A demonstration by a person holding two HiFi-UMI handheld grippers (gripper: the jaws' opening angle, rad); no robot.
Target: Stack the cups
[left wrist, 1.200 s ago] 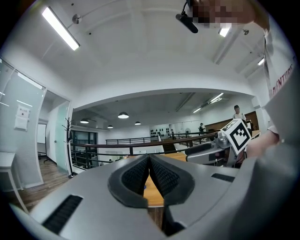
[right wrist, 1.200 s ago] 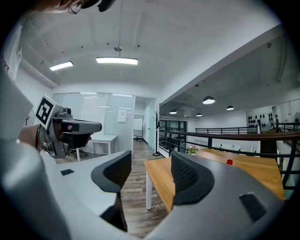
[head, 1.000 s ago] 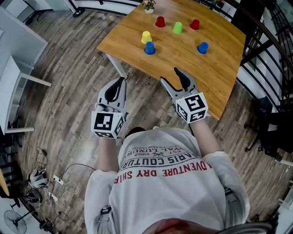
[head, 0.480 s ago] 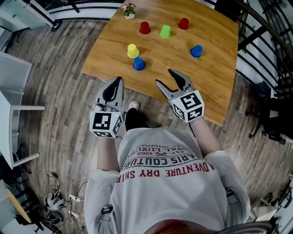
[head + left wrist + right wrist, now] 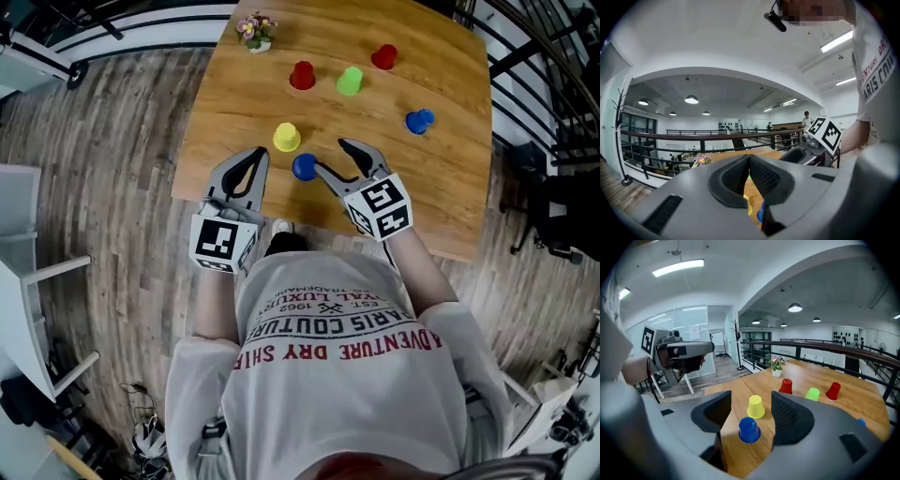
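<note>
None of the six cups on the wooden table point(image 5: 234, 103) is stacked. Take the near blue cup point(image 5: 304, 167) as the mark. The yellow cup point(image 5: 286, 137) stands just beyond it. The red cup point(image 5: 302, 75), green cup point(image 5: 350, 81), second red cup point(image 5: 383, 56) and far blue cup point(image 5: 418, 120) stand farther off. The right gripper point(image 5: 332, 156) hovers just beside it, jaws wide apart and empty. The left gripper point(image 5: 255, 155) is near its other side, jaws closed together on nothing.

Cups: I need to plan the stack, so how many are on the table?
6: left red cup, green cup and right red cup along the far side; right blue cup alone at right; yellow cup and near blue cup closest. None seems hidden.
</note>
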